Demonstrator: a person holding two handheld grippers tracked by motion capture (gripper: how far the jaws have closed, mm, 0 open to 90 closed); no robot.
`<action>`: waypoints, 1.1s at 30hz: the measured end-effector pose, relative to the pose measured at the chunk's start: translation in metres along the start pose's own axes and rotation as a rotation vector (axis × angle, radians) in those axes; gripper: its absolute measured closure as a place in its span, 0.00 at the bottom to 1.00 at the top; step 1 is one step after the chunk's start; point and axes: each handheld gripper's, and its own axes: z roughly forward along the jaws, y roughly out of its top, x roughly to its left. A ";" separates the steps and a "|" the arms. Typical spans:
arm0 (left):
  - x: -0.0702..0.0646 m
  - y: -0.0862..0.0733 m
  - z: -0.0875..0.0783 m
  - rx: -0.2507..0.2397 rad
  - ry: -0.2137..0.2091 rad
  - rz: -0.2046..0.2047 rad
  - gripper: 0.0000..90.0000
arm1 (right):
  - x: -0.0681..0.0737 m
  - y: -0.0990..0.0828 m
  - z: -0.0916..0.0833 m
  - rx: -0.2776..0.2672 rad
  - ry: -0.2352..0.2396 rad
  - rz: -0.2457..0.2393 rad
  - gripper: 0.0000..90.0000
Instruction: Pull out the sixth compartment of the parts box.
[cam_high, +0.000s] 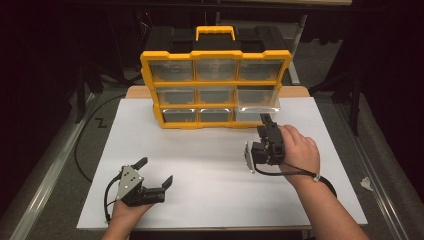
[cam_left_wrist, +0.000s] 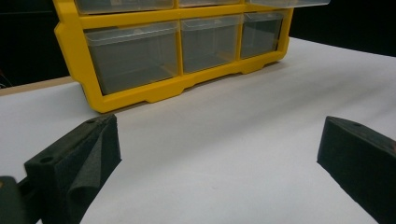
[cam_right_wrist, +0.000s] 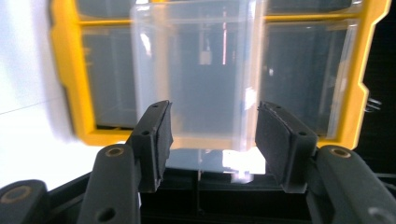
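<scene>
Near the front-left corner of the white table surface (cam_high: 210, 165), your left gripper (cam_high: 156, 173) rests low over the sheet with its jaws spread wide. In the left gripper view the two black pads stand well apart, with bare white surface between them, and they hold and touch nothing.

Farther in, toward the right half of the surface, your right hand (cam_high: 299, 150) holds the right gripper (cam_high: 266, 122) pointed at the lower-right corner of the yellow organizer (cam_high: 216, 56). In the right gripper view its jaws are partly open, one on each side of the clear drawer (cam_right_wrist: 198, 74), which stands pulled forward out of its yellow frame. The pads (cam_right_wrist: 159, 135) lie just beside the drawer's walls; the drawer's edges are blurred, so whether they press on it cannot be told, though they appear close rather than clamped.

At the far edge of the surface the organizer stands upright, three rows of three clear drawers facing you, a yellow carry handle (cam_high: 215, 32) on top. The protruding drawer (cam_high: 256, 111) is the bottom-right one, nearest the right gripper's tips.
</scene>
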 end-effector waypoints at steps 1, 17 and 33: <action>0.000 0.000 0.000 0.001 0.000 0.001 0.00 | 0.003 -0.001 -0.001 -0.005 0.008 0.001 0.50; -0.001 -0.001 0.001 0.006 -0.001 0.006 0.00 | 0.064 -0.014 -0.021 -0.001 0.105 0.035 0.44; -0.003 -0.002 0.001 0.010 -0.004 0.010 0.00 | 0.093 -0.042 -0.049 0.009 0.139 0.055 0.43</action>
